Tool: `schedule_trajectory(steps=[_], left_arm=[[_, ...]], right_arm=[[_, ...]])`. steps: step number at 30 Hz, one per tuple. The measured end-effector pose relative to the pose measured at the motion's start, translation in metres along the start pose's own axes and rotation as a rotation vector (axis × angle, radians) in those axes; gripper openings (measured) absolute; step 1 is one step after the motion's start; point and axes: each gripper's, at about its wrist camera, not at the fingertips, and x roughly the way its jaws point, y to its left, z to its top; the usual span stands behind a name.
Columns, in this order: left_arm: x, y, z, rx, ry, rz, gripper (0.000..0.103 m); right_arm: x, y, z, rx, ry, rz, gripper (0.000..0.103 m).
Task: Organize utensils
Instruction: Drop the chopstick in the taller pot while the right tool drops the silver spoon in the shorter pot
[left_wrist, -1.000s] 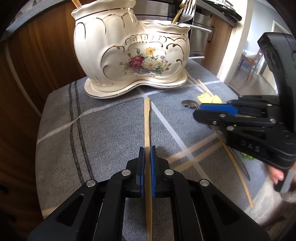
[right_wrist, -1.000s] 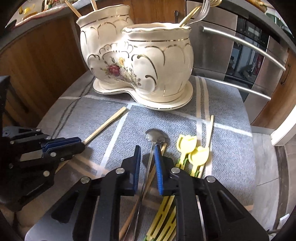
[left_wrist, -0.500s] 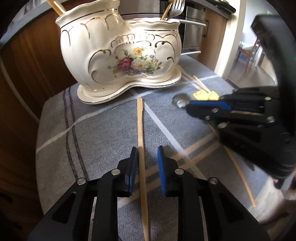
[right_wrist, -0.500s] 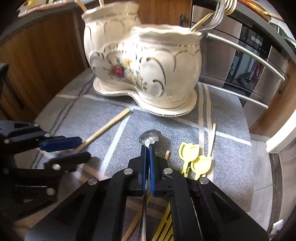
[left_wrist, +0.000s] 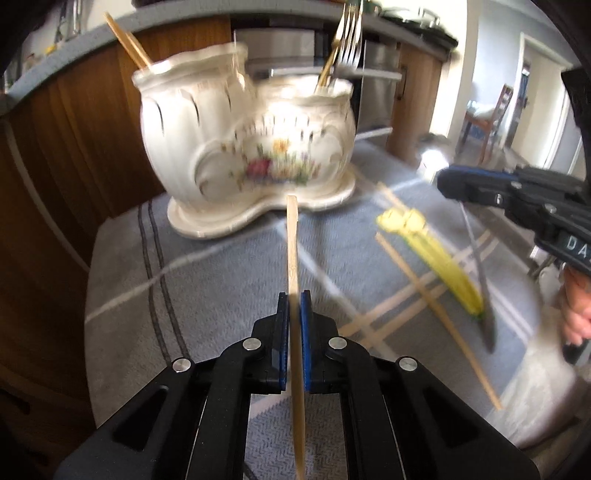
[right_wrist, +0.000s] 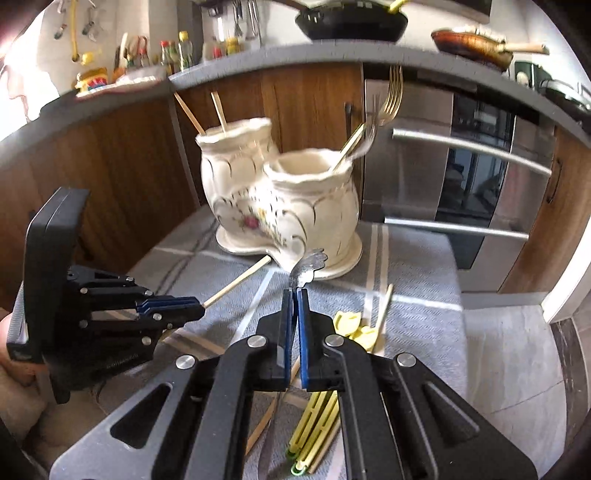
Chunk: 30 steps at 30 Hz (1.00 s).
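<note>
holder (right_wrist: 280, 206) at cloth's (left_wrist: 207, 295) back | forks (right_wrist: 384, 107) in its right pot | chopsticks (right_wrist: 218, 110) in its left

Your tally, kind by kind.

- Grippers: two, the left gripper (left_wrist: 294, 297) and the right gripper (right_wrist: 294, 293).
- Wooden chopsticks: five.
  - One held chopstick (left_wrist: 292, 251) is between your left fingers.
  - Two standing chopsticks (right_wrist: 221, 110) are in the holder's taller pot, ahead of both fingertips.
  - Two loose chopsticks (left_wrist: 439, 317) lie on the cloth (left_wrist: 221, 295), right of your left fingers.
- Forks (right_wrist: 393, 92): two, in the lower pot.
- Yellow picks (right_wrist: 349, 319): two, just right of your right fingers.
- Silver utensil (right_wrist: 308, 264): one, between your right fingers.
- Ceramic holder (right_wrist: 314, 206): one, with two pots.
</note>
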Motion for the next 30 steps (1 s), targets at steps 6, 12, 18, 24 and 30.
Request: schedule_trajectory(steps=[6,12,18,24,30], left_arm=[[-0.023,-0.002,0.007,0.021,-0.120,-0.024,0.007],[-0.043,0.002,0.015,0.006,-0.242,-0.046,0.007],[-0.067,0.013,0.027,-0.052,-0.399,-0.044,0.007],[-0.084,0.032,0.058,-0.109,-0.548,-0.020,0.007],[-0.086,0.064,0.096,-0.208,-0.652,-0.063,0.007]], right_arm=[[-0.025,0.008,0.004,-0.043,-0.079,-0.019,0.002],[-0.040,0.013,0.016,-0.065,-0.148,-0.033,0.002],[-0.049,0.017,0.038,-0.082,-0.215,-0.023,0.002],[-0.053,0.018,0.072,-0.086,-0.305,-0.022,0.002],[-0.053,0.007,0.109,-0.058,-0.387,-0.038,0.002]])
